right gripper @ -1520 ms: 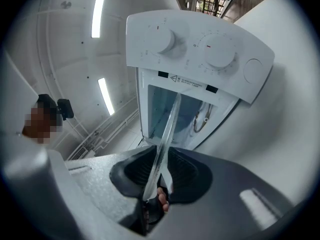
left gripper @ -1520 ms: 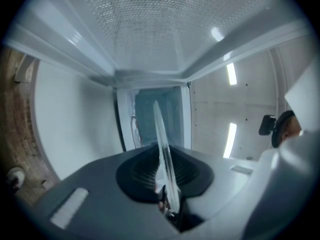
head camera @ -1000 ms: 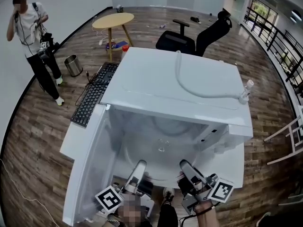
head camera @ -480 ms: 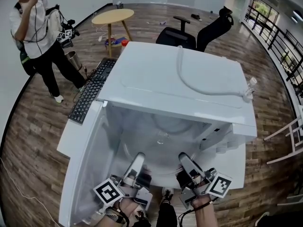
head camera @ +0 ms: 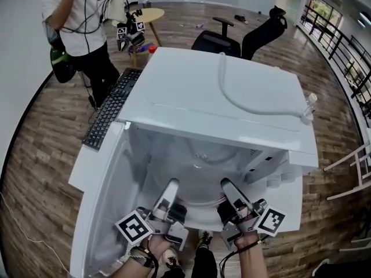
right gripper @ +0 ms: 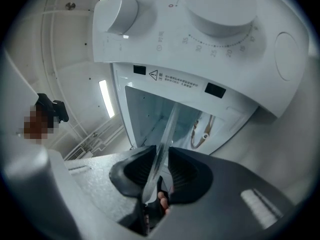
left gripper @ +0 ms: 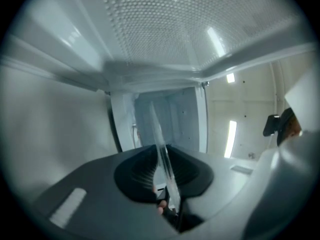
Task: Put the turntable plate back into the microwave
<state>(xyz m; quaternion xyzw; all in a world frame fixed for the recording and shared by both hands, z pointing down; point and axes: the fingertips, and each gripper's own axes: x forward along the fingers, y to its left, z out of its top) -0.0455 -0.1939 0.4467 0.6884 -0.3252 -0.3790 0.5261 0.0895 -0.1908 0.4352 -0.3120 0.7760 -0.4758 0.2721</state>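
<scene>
A clear round glass turntable plate (head camera: 200, 175) is held at its near rim by both claws. The left claw (head camera: 171, 185), whose jaws have just been closing, is clamped on the rim, which is seen edge-on between its dark pads (left gripper: 137, 174). The right claw (head camera: 227, 186) is clamped on the rim in the same way. Ahead of the claws, the plate is carried into the open cavity of the white microwave (head camera: 220, 97). The door (head camera: 104, 190) is swung open to the left of the left claw, and the dial panel (right gripper: 200, 29) is seen above the right claw.

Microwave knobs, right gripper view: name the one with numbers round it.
The larger knob, at the picture's right: numbers curve round its rim. The smaller knob, left of it, lacks such a ring.
</scene>
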